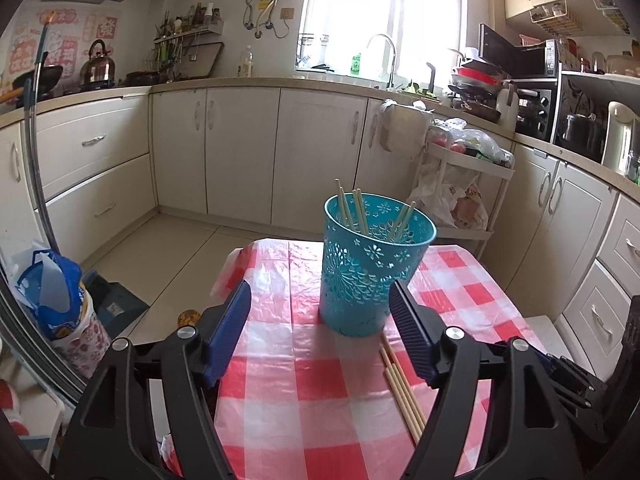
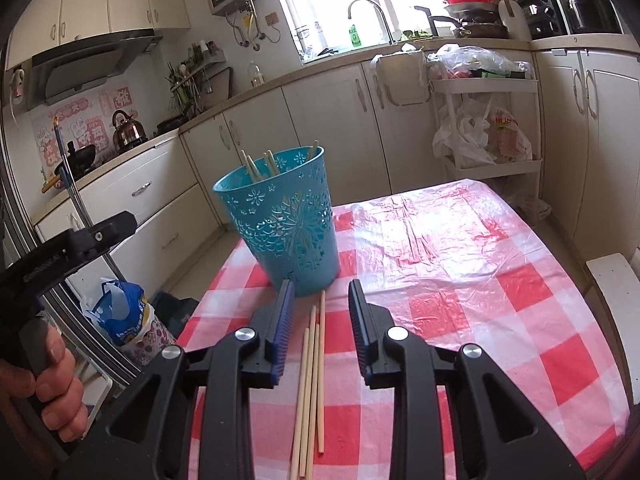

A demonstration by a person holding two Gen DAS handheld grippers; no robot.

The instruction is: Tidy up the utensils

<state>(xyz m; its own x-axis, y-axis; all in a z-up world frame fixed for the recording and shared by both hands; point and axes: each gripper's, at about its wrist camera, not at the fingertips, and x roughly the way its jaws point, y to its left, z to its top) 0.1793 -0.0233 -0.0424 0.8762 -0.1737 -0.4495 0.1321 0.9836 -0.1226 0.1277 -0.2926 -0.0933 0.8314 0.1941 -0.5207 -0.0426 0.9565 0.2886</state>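
Observation:
A teal perforated holder (image 1: 370, 264) stands upright on the red-and-white checked table (image 1: 288, 392) with several wooden chopsticks (image 1: 360, 210) in it. My left gripper (image 1: 320, 300) is open wide, its fingers on either side of the holder's base. Loose chopsticks (image 1: 402, 388) lie on the cloth by its right finger. In the right wrist view the holder (image 2: 286, 220) stands just ahead. My right gripper (image 2: 321, 292) is open and empty, low over the loose chopsticks (image 2: 312, 380), which lie lengthwise between its fingers.
A white trolley (image 2: 484, 128) with bags stands past the table's far edge. Kitchen cabinets (image 1: 240, 152) line the walls. A blue bag on a bin (image 1: 60, 300) sits on the floor to the left. A white stool (image 2: 616, 300) is at the right.

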